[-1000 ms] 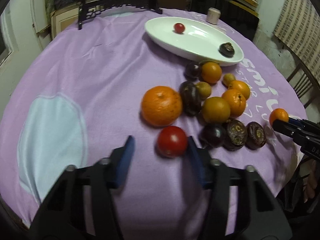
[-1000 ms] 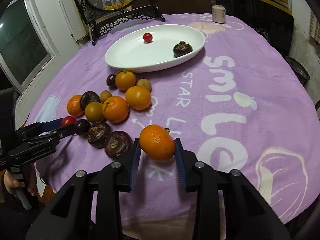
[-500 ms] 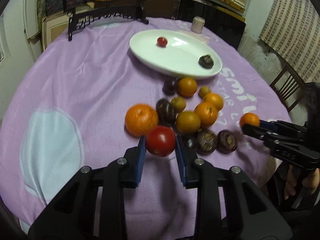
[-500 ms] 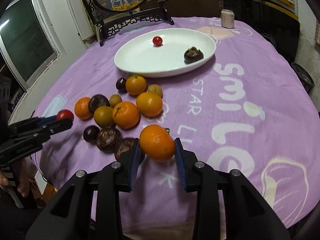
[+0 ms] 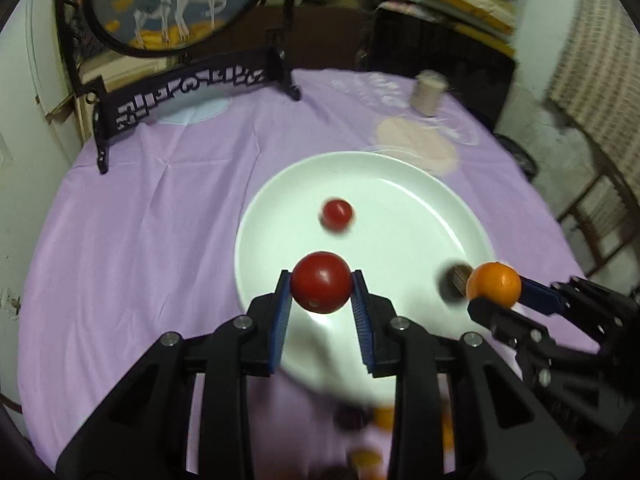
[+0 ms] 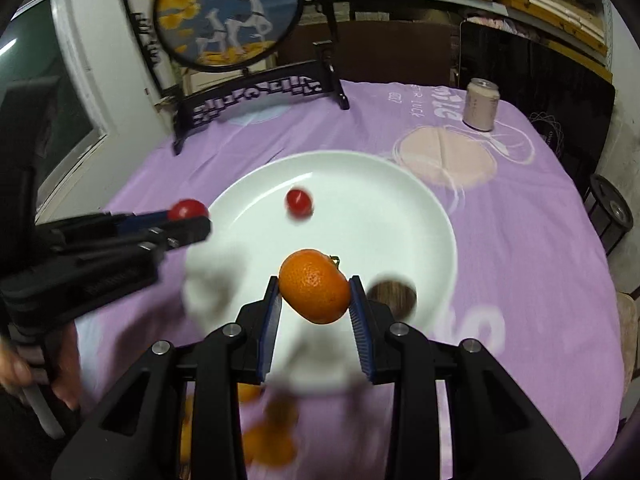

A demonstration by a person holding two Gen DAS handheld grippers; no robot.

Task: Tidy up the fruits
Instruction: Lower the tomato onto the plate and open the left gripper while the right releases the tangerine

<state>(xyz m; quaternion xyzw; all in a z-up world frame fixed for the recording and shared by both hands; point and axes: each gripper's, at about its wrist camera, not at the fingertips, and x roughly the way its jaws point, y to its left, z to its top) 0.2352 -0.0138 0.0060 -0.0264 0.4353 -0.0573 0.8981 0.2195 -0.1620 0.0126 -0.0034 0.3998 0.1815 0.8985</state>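
Note:
My left gripper (image 5: 321, 294) is shut on a red tomato (image 5: 321, 282) and holds it above the near part of the white oval plate (image 5: 400, 184). My right gripper (image 6: 314, 300) is shut on an orange (image 6: 314, 286), also over the plate (image 6: 360, 168). A small red tomato (image 5: 337, 215) (image 6: 298, 201) and a dark brown fruit (image 5: 454, 280) (image 6: 394, 296) lie on the plate. In the left wrist view the right gripper with its orange (image 5: 494, 284) shows at the right. In the right wrist view the left gripper with its tomato (image 6: 188, 210) shows at the left.
A purple cloth (image 5: 140, 220) covers the round table. A black stand with a round picture (image 5: 180, 80) stands at the far edge, a pale can (image 6: 481, 104) at the far right. Blurred loose fruits (image 6: 268, 444) lie near the front edge. A hand (image 6: 16, 368) grips the left tool.
The left gripper closed on the red tomato and lifted it. Both grippers then carried their fruits away from the fruit pile, up and forward over the plate.

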